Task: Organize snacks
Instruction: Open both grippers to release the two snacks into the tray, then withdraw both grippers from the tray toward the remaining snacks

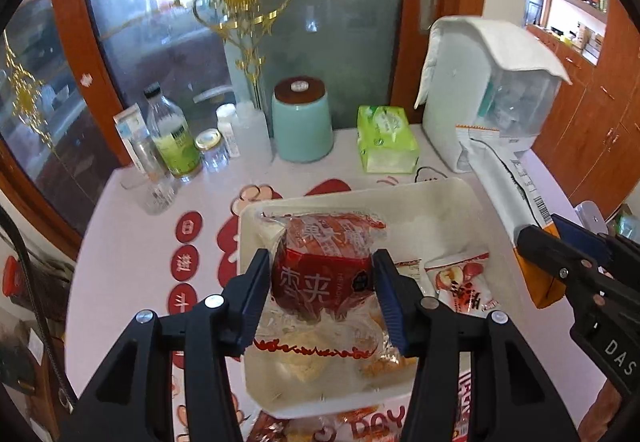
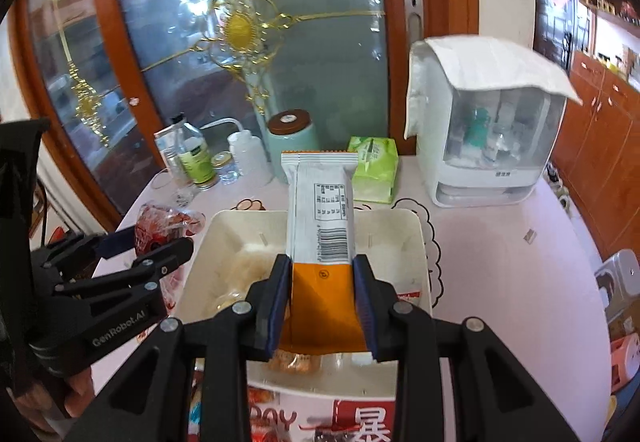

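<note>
My left gripper (image 1: 322,296) pinches a red and clear snack packet (image 1: 320,274), one pad on each side of its red middle, and holds it above the white tray (image 1: 460,202). The packet's clear lower end hangs toward me, with a red wavy line printed across it. My right gripper (image 2: 322,308) clamps the orange end of a long white and orange snack bar (image 2: 320,210); the bar points away from me with its barcode up, over the same tray (image 2: 408,238). In the left view, a small white packet with red fruit pictures (image 1: 464,282) lies in the tray's right part, and pale snacks sit at its near end under my held packet. Behind the tray on the table (image 2: 500,262) stand a mint canister (image 1: 302,126), a green tissue pack (image 1: 386,140) and a white appliance (image 2: 484,130).
</note>
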A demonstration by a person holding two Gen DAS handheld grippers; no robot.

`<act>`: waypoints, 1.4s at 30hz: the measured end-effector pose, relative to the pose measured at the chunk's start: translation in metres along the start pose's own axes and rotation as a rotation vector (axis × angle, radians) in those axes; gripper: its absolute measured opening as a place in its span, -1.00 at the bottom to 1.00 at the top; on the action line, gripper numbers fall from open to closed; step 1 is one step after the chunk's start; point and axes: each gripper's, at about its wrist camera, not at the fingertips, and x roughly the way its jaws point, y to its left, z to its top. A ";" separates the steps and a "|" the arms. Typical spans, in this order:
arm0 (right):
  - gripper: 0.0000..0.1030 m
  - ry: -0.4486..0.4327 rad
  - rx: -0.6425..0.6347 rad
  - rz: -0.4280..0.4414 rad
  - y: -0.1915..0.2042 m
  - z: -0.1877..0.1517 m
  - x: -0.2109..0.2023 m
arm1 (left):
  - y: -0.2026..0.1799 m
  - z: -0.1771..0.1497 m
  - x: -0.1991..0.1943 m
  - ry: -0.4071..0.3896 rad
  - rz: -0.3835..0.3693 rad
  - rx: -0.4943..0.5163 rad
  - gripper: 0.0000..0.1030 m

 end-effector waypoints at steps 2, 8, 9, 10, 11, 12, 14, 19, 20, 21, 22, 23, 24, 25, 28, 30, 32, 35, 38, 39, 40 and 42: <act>-0.37 0.018 0.020 -0.001 -0.003 0.002 0.015 | 0.001 -0.002 0.018 0.029 -0.006 -0.016 -0.02; -0.37 0.084 0.037 -0.010 -0.005 0.002 0.057 | 0.005 -0.011 0.067 0.115 -0.007 -0.061 0.02; -0.37 0.097 0.037 -0.012 -0.006 0.000 0.064 | 0.005 -0.013 0.074 0.124 -0.005 -0.065 0.05; -0.37 0.111 0.039 -0.013 -0.006 -0.001 0.072 | 0.006 -0.014 0.080 0.133 -0.006 -0.068 0.07; -0.37 0.129 0.041 -0.012 -0.007 -0.003 0.081 | 0.007 -0.016 0.088 0.147 -0.004 -0.076 0.16; -0.36 0.142 0.043 -0.013 -0.008 -0.005 0.087 | 0.008 -0.017 0.093 0.157 -0.011 -0.077 0.40; -0.34 0.175 0.046 -0.012 -0.009 -0.008 0.101 | 0.008 -0.020 0.102 0.176 -0.017 -0.082 0.75; -0.23 0.243 0.059 -0.015 -0.013 -0.016 0.121 | 0.012 -0.027 0.113 0.185 -0.005 -0.100 0.76; -0.18 0.250 0.059 -0.019 -0.013 -0.017 0.122 | 0.013 -0.028 0.111 0.185 -0.005 -0.100 0.76; -0.16 0.255 0.057 -0.021 -0.013 -0.019 0.122 | 0.013 -0.029 0.111 0.182 -0.005 -0.100 0.76; -0.15 0.259 0.054 -0.021 -0.013 -0.020 0.123 | 0.013 -0.030 0.110 0.176 -0.004 -0.098 0.76; -0.14 0.262 0.051 -0.021 -0.013 -0.022 0.123 | 0.013 -0.029 0.110 0.174 -0.004 -0.096 0.76; -0.14 0.265 0.051 -0.019 -0.013 -0.022 0.124 | 0.013 -0.030 0.107 0.162 -0.007 -0.095 0.76; -0.14 0.268 0.055 -0.016 -0.014 -0.024 0.123 | 0.013 -0.030 0.105 0.149 -0.011 -0.093 0.76; -0.14 0.275 0.067 -0.010 -0.016 -0.026 0.123 | 0.011 -0.031 0.096 0.110 0.001 -0.076 0.76; -0.14 0.276 0.071 -0.010 -0.017 -0.027 0.121 | 0.010 -0.031 0.093 0.107 0.000 -0.066 0.76; -0.14 0.276 0.071 -0.011 -0.018 -0.028 0.119 | 0.010 -0.032 0.089 0.099 -0.007 -0.066 0.76; -0.14 0.276 0.075 -0.010 -0.019 -0.029 0.115 | 0.008 -0.034 0.078 0.061 -0.005 -0.055 0.76; -0.14 0.271 0.078 -0.006 -0.019 -0.030 0.108 | 0.005 -0.035 0.069 0.049 -0.010 -0.037 0.76; -0.14 0.269 0.079 -0.005 -0.019 -0.030 0.106 | 0.006 -0.035 0.066 0.050 -0.016 -0.039 0.76; -0.14 0.267 0.079 -0.005 -0.019 -0.030 0.104 | 0.006 -0.036 0.064 0.050 -0.023 -0.045 0.76; -0.14 0.265 0.081 -0.001 -0.019 -0.032 0.098 | 0.006 -0.037 0.056 0.046 -0.035 -0.056 0.76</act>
